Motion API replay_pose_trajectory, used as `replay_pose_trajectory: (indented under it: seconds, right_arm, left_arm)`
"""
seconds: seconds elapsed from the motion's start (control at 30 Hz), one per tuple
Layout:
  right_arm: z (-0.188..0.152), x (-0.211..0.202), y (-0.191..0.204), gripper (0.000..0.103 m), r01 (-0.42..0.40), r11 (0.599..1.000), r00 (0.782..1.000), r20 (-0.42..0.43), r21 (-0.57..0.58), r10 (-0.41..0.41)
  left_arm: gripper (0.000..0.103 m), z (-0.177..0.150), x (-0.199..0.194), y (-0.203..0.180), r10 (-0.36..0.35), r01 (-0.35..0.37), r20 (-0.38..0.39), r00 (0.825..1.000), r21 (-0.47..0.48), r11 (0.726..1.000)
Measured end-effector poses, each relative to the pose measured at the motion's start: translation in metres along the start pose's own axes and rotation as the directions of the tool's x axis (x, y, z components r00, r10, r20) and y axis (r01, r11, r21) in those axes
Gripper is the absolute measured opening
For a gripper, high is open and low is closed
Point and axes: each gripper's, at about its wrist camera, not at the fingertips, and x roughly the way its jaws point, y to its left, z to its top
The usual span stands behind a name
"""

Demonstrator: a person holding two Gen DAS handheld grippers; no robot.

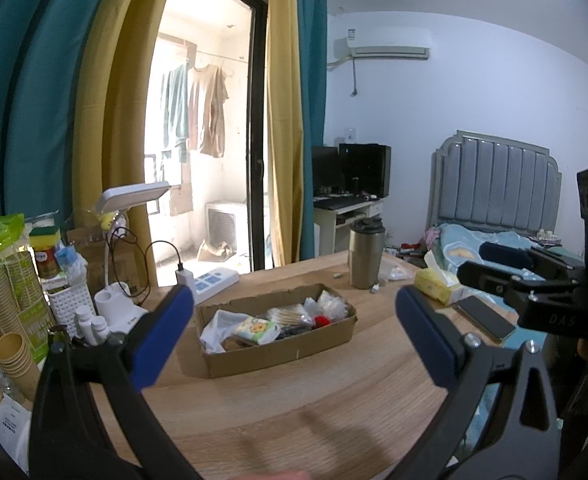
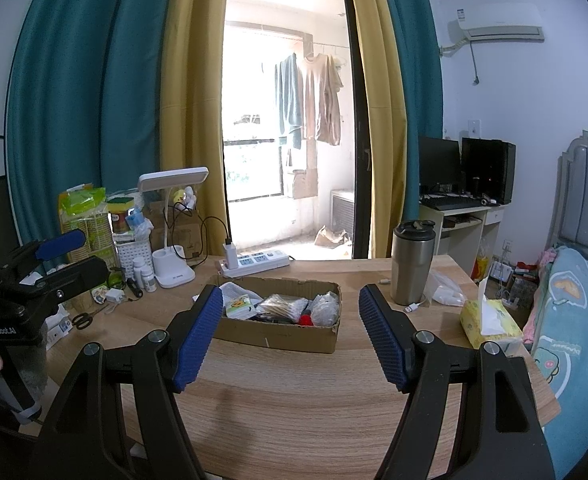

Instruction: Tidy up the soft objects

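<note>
A lived-in bedroom at home: at right of frame a bed with a grey padded headboard and blue cartoon blanket; upper right, a white wall air conditioner; centre, teal and mustard curtains frame a balcony door with hanging laundry; a light wooden worktop fills the foreground.

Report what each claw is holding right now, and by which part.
Nothing is held. The left claw and the right claw are both open and empty, above the wooden table short of the shallow brown cardboard box.
</note>
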Motion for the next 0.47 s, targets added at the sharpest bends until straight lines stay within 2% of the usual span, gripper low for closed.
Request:
replay_pose_trajectory:
  seconds: [0.3,0.47]
  right_arm:
    - [-0.0002,0.0006,0.0006,0.074,-0.001,1.0,1.0,-0.001,-0.001,0.001]
    - [0.0001,0.0002,0.0004,0.074,-0.001,1.0,1.0,0.001,-0.001,0.001]
  left_arm:
    - [0.102,0.0002,-0.0009,-0.0005,-0.002,0.002,-0.001,1.0,0.002,1.0]
    - [0.102,0.0011,0.0011,0.001,-0.039,0.039,-0.006,0.999,-0.001,0.999]
